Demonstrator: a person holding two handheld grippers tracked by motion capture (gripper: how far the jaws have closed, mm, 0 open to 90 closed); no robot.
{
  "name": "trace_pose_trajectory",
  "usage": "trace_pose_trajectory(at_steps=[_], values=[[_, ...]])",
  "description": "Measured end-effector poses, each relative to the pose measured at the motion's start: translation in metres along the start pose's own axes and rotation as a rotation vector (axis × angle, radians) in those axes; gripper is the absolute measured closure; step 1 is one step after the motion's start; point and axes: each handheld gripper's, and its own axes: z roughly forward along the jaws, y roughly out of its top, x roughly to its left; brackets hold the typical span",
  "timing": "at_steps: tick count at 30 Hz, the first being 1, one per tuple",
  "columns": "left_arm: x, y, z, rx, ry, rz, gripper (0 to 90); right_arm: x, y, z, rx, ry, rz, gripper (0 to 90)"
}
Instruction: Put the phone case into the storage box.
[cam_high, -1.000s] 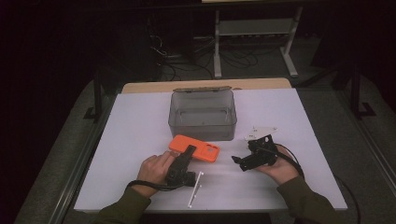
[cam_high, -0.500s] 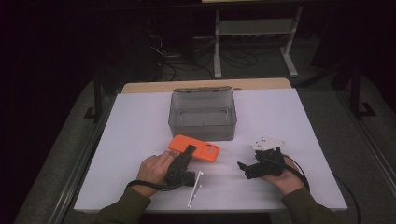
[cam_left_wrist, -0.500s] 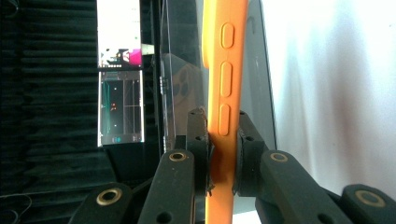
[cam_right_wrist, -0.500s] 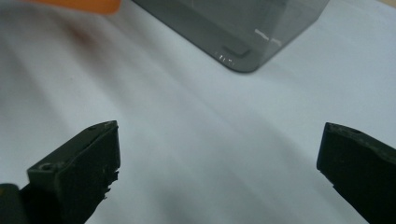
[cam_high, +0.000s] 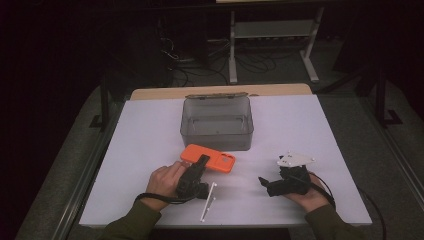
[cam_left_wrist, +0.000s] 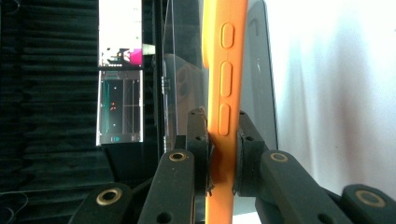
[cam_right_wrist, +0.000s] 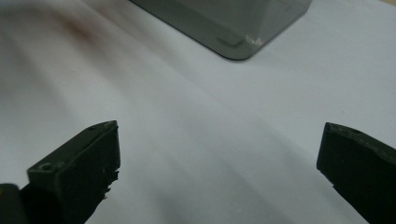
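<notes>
An orange phone (cam_high: 216, 160) lies flat on the white table (cam_high: 150, 135), in front of the clear box. My left gripper (cam_high: 201, 164) is shut on the phone's near left end. In the left gripper view the black pads (cam_left_wrist: 245, 140) press both sides of the orange phone (cam_left_wrist: 225, 65) at its side buttons. My right gripper (cam_high: 267, 186) rests low over the table at the right, with its jaws pointing left. In the right gripper view my right gripper (cam_right_wrist: 219, 144) stands wide open over bare table, with nothing between the fingers (cam_right_wrist: 84, 158).
A clear grey plastic box (cam_high: 216, 122) stands open-topped behind the phone, and its corner (cam_right_wrist: 233, 28) shows ahead of the right jaws. Two thin white sticks (cam_high: 207, 196) lie near the front edge between the hands. Dark floor, cables and a metal stand lie beyond the table.
My right hand has come down and back toward the table's near edge. The left gripper has kept still, with the phone in its grip.
</notes>
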Motion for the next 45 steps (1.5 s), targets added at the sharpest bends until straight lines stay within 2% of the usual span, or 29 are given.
trace_pose_trajectory(at_steps=[4,18,45], values=[[0.001,0.0,0.0,-0.003,-0.008,-0.018,79.7,-0.001,0.0,0.0,0.0,0.002,0.002,0.0],[0.009,-0.008,0.001,-0.027,-0.051,-0.15,79.7,-0.001,0.0,0.0,-0.008,-0.002,-0.001,0.0],[0.027,-0.025,0.004,-0.076,-0.158,-0.447,79.7,0.0,0.0,0.0,-0.007,-0.007,-0.009,0.0]])
